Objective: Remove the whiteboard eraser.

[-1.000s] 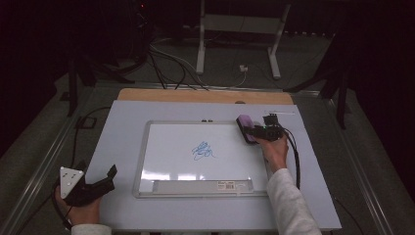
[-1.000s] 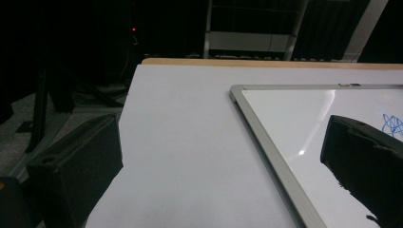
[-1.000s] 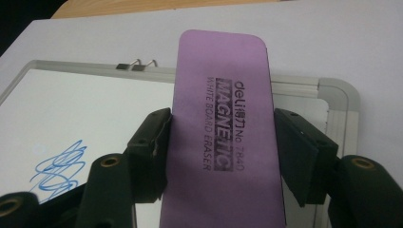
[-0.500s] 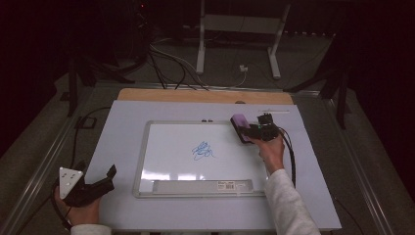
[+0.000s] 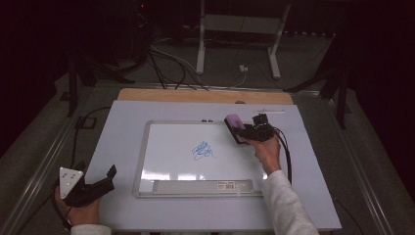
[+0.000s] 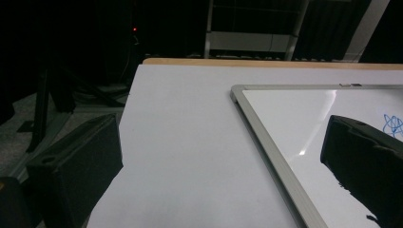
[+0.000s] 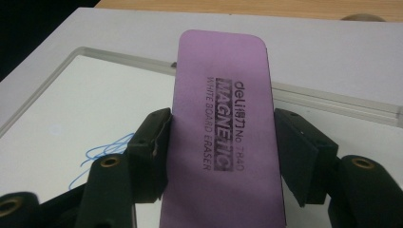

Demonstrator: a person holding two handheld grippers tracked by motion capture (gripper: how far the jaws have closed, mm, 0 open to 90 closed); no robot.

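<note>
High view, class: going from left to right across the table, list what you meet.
Left hand-held gripper → whiteboard's left frame → blue scribble → purple eraser → right hand-held gripper, shut on the eraser → its black cable.

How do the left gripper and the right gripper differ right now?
The right gripper is shut on the purple eraser, whereas the left gripper holds nothing, its jaws standing wide apart. The right gripper is over the right edge of the whiteboard, near the blue scribble; the left gripper sits off the board, at the table's near left corner. Both are black and hand-held.
</note>
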